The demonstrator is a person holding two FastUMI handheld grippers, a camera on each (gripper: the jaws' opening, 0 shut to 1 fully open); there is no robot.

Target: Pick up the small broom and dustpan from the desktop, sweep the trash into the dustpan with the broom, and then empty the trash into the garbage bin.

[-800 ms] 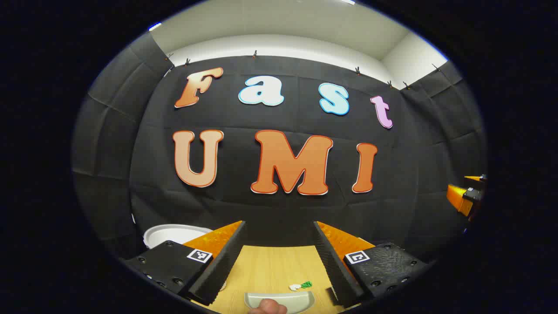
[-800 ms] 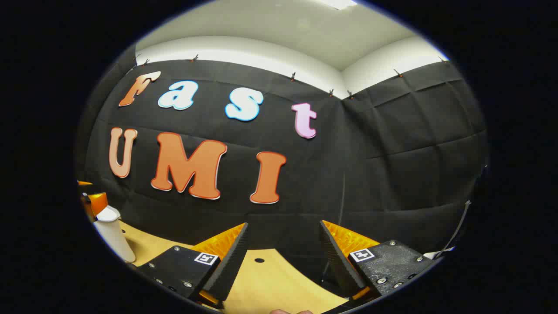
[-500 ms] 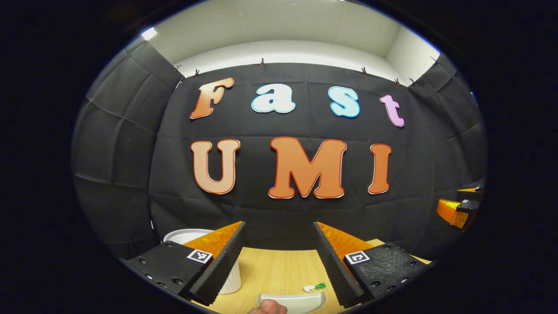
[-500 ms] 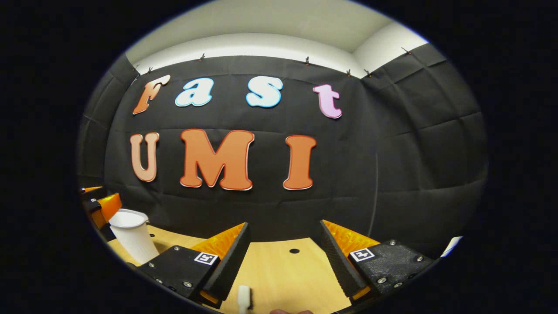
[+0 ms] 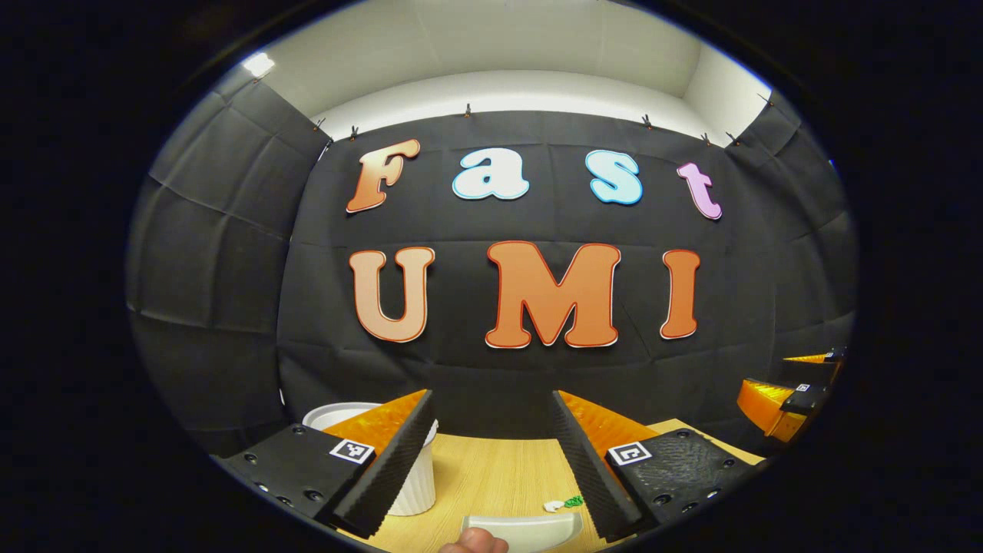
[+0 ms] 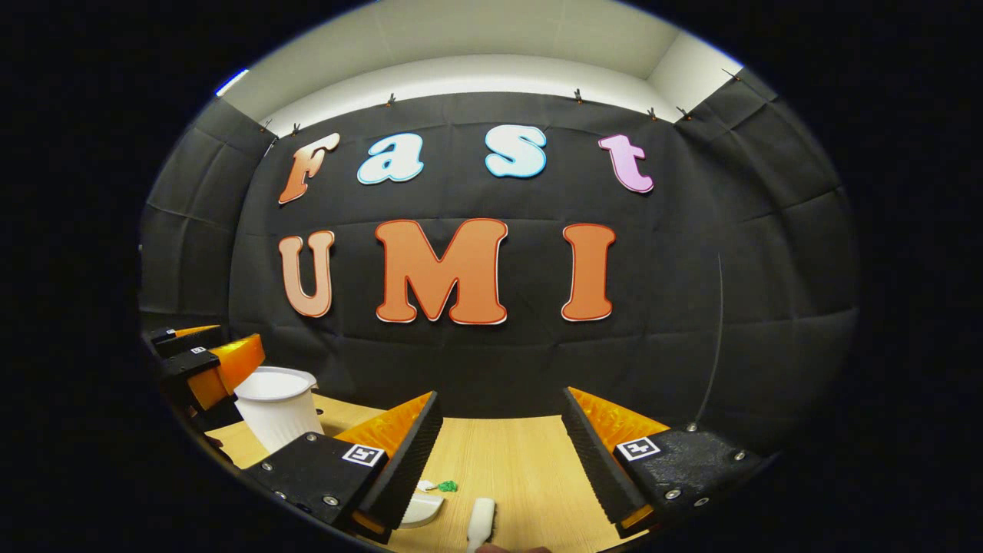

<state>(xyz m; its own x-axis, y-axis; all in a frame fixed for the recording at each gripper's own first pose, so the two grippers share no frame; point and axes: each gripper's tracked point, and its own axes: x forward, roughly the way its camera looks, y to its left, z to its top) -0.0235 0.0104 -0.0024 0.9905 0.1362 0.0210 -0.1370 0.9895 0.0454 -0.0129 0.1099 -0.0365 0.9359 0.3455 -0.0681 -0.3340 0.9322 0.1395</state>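
Note:
In the left gripper view a pale dustpan (image 5: 522,530) lies on the wooden desktop (image 5: 491,476), low between my fingers. White and green trash bits (image 5: 563,504) rest just beyond it to the right. My left gripper (image 5: 491,395) is open above them, holding nothing. In the right gripper view the small broom's white handle (image 6: 481,522) lies at the bottom edge. The dustpan's rim (image 6: 422,508) and the trash (image 6: 438,486) sit to its left. My right gripper (image 6: 501,395) is open and holds nothing.
A white ribbed garbage bin (image 5: 411,484) stands at the desk's back left, partly behind my left finger, and the bin (image 6: 278,411) also shows at left. The left gripper (image 6: 211,349) hovers beside it. The right gripper (image 5: 791,380) hangs at far right. A fingertip (image 5: 472,544) shows at the bottom.
Both views have swung and tipped down a little. The bin and the trash have come further into view. The broom handle, dustpan rim and trash have appeared in the right gripper view.

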